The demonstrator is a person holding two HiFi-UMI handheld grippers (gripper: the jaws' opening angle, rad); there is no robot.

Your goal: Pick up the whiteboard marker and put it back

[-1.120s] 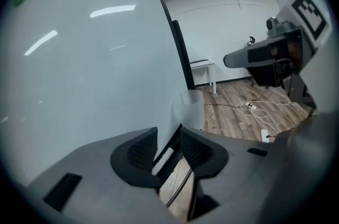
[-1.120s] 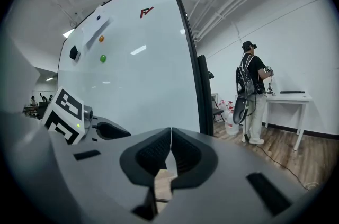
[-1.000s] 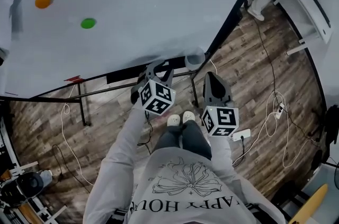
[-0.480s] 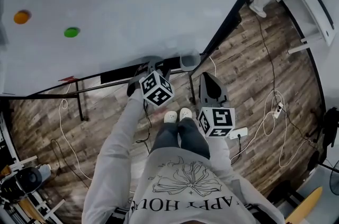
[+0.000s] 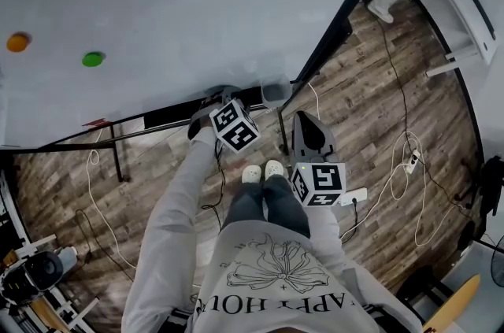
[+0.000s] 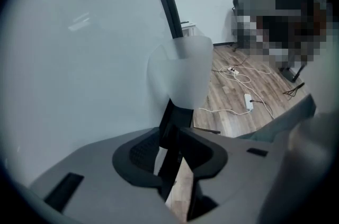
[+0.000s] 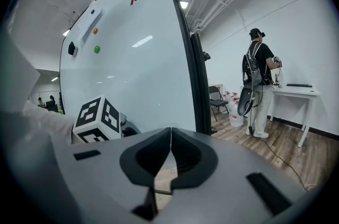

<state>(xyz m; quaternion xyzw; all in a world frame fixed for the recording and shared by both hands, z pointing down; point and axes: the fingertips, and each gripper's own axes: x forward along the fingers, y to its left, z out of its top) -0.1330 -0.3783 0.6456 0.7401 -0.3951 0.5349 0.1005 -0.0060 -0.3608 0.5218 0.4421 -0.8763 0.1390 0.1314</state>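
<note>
Your left gripper pointed steeply down at the black ledge along the foot of the whiteboard, just short of the cloudy plastic cup at the ledge's end. Its jaws stood wide apart and had just been closing a little. A dark bar ran between them, with the pads not yet pressing on it. You could not tell from these views whether that bar was the marker or only the ledge. If the marker was there, it lay along the ledge, directly under that gripper.

Your right gripper hung lower and nearer level, its jaws together on nothing.

A marker of this kind would likely be light and stiff, with a smooth round plastic barrel. It would not crush, but it could roll along the ledge or twist out of a skewed pinch. You would probably have done best to take it across the middle of the barrel, pads square to its length and clear of the cap, with the ledge left outside the jaws.
</note>
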